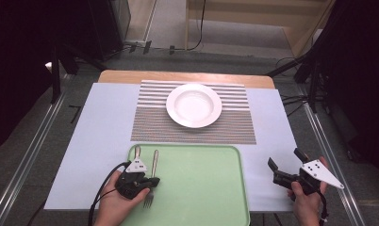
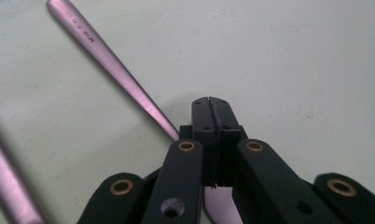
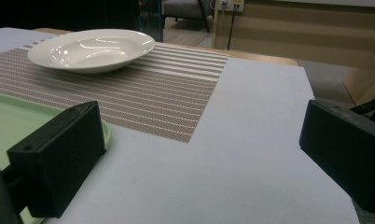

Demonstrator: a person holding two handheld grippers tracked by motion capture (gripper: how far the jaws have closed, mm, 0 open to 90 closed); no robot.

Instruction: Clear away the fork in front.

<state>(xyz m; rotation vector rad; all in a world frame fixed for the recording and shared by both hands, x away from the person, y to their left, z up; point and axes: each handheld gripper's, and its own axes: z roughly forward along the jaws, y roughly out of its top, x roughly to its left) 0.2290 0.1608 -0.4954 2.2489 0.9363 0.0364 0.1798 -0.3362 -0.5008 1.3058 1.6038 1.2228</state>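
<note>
A fork (image 1: pixel 154 162) lies on the left part of the green tray (image 1: pixel 201 183), tines toward the near edge. My left gripper (image 1: pixel 147 181) sits low over the fork's neck. In the left gripper view its jaws (image 2: pixel 210 103) are pressed together with no gap, and the fork handle (image 2: pixel 115 65) runs slantwise under them. A second metal utensil (image 1: pixel 137 151) lies just left of the fork, blurred (image 2: pixel 8 182) in the left gripper view. My right gripper (image 1: pixel 285 159) hovers open over the white mat right of the tray, nothing between its fingers (image 3: pixel 199 154).
A white deep plate (image 1: pixel 194 104) stands on a striped placemat (image 1: pixel 192 129) beyond the tray; both appear in the right gripper view, plate (image 3: pixel 90 49) and placemat (image 3: pixel 143 100). A pale sheet (image 1: pixel 98 141) covers the table. Dark stands flank both sides.
</note>
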